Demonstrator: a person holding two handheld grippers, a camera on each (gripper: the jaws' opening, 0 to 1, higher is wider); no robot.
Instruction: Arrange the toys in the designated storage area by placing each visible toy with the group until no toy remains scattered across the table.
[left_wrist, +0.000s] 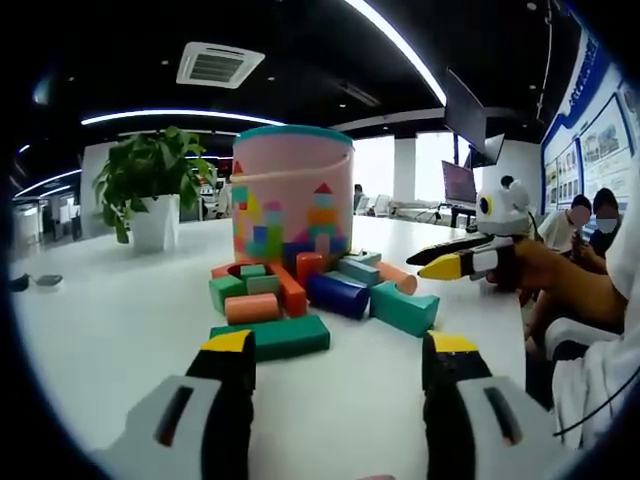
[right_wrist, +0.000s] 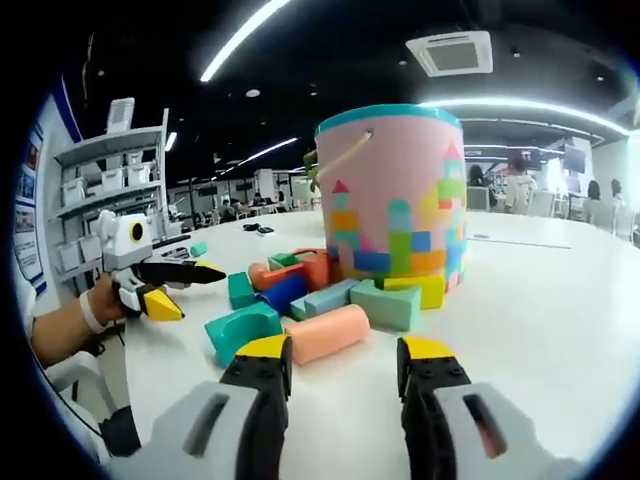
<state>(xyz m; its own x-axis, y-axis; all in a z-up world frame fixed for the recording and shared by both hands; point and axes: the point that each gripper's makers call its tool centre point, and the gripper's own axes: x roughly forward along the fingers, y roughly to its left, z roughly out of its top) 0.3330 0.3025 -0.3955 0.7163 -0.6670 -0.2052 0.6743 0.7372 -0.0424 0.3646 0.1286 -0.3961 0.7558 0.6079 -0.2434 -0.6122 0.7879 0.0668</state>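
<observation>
Each gripper has two black jaws with yellow tips and a pale grey body behind them. On the left gripper (left_wrist: 340, 362) every grey block has a dark slot with a red line inside, and the right gripper (right_wrist: 343, 368) looks the same. A white housing sits on top of each gripper. The person wears a white sleeve (left_wrist: 600, 375) with a thin black cable across it, and a white wristband (right_wrist: 91, 312).
</observation>
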